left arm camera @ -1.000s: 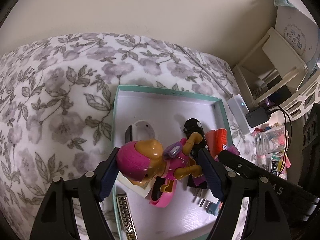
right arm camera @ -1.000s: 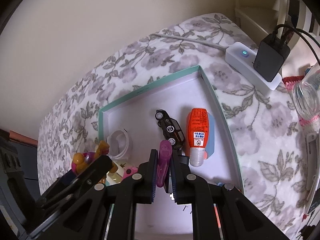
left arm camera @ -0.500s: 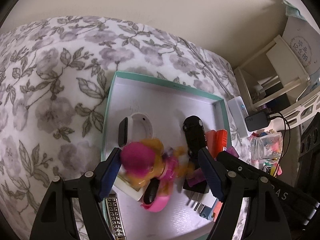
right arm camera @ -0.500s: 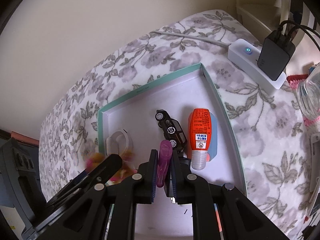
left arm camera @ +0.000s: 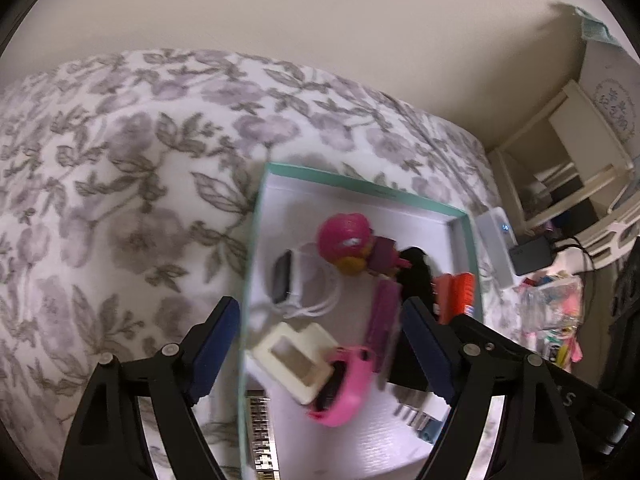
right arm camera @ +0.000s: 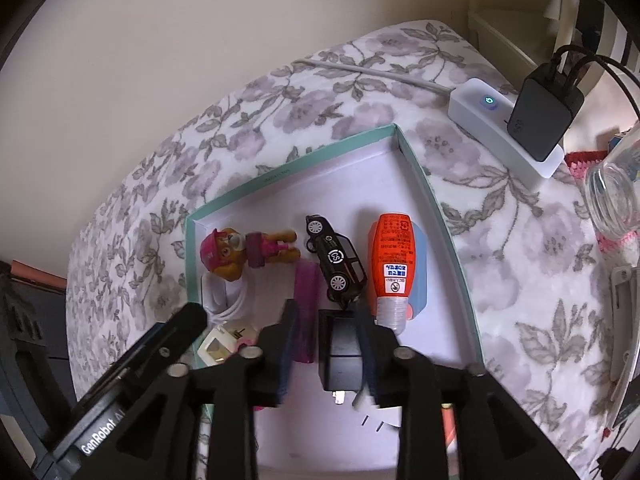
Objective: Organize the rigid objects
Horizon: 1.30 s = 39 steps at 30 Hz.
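Observation:
The white tray with a teal rim (left arm camera: 360, 186) (right arm camera: 420, 184) lies on a floral blanket. A toy pup in a pink cap (left arm camera: 348, 240) (right arm camera: 240, 252) lies on its side near the tray's far wall, free of both grippers. My left gripper (left arm camera: 322, 344) hovers above the tray; its jaws are opening with nothing between them. My right gripper (right arm camera: 327, 340) is opening too. A purple clip (right arm camera: 306, 308) (left arm camera: 384, 320) lies flat on the tray floor by its left finger, and the pads do not press on it. A black adapter block (right arm camera: 340, 348) sits below the jaws.
The tray also holds a black toy car (right arm camera: 336, 260), an orange bottle (right arm camera: 392, 264), a white smartwatch (left arm camera: 296, 280), a cream frame (left arm camera: 296, 356) and a pink item (left arm camera: 344, 388). A white power strip (right arm camera: 480, 120) with a black charger (right arm camera: 544, 116) and a glass jar (right arm camera: 616, 200) lie right.
The left gripper let go of the toy pup, which now lies in the tray's far part. The right jaws parted and the purple clip dropped flat onto the tray.

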Available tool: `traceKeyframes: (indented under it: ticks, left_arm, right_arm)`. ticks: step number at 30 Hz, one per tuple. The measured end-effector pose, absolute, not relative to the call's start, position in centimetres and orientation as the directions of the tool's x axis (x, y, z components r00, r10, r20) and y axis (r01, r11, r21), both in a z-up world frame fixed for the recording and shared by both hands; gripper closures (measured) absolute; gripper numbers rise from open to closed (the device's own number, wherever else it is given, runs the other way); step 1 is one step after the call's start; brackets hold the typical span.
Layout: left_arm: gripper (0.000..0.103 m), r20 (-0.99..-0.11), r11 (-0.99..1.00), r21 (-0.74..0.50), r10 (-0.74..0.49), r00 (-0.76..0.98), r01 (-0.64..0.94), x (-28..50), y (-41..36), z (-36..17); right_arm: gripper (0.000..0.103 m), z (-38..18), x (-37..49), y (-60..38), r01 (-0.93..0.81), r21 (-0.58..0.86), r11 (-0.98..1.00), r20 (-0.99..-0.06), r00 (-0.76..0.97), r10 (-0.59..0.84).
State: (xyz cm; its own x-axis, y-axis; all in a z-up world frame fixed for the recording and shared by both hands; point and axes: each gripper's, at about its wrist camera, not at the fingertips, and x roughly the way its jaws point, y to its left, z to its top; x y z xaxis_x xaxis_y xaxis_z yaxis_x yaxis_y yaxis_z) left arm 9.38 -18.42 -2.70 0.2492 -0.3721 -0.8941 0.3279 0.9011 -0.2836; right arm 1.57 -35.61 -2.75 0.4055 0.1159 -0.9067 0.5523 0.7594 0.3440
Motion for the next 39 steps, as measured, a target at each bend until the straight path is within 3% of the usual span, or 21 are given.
traceKeyframes:
  ticks: [3,6,11,14,18,22,39]
  left_arm:
    - [0.019,-0.907,0.928,-0.207,-0.301,0.294,0.311,9.4,-17.7,-2.7]
    - [0.019,-0.921,0.948,-0.157,-0.242,0.304,0.279,9.6,-16.7,-3.1]
    - [0.018,-0.929,0.969,-0.104,-0.175,0.325,0.224,9.5,-14.7,-3.3]
    - [0.004,-0.926,0.976,-0.073,-0.144,0.349,0.207,9.3,-13.9,-3.1]
    - [0.002,-0.918,0.981,-0.042,-0.113,0.380,0.190,8.8,-12.6,-2.6]
    - [0.002,-0.912,0.982,-0.023,-0.097,0.399,0.187,8.0,-11.5,-2.0]
    - [0.002,-0.891,0.974,0.082,-0.022,0.454,0.209,4.2,-9.0,0.0]
  right_arm:
    - [0.054,-2.8,1.6,-35.2,0.549,0.331,0.768,-0.911,0.398,0.108]
    - [0.036,-2.8,1.7,-34.8,0.547,0.314,0.776,-0.915,0.392,0.094]
    - [0.023,-2.7,1.7,-33.9,0.534,0.299,0.791,-0.916,0.392,0.081]
    - [0.015,-2.5,1.4,-33.4,0.531,0.276,0.801,-0.920,0.386,0.060]
    - [0.004,-2.3,0.6,-33.0,0.537,0.290,0.792,-0.915,0.399,0.064]
    - [0.000,-2.1,-0.3,-32.6,0.542,0.309,0.781,-0.907,0.415,0.071]
    - [0.000,-1.0,-3.2,-28.1,0.482,0.235,0.844,-0.905,0.426,0.009]
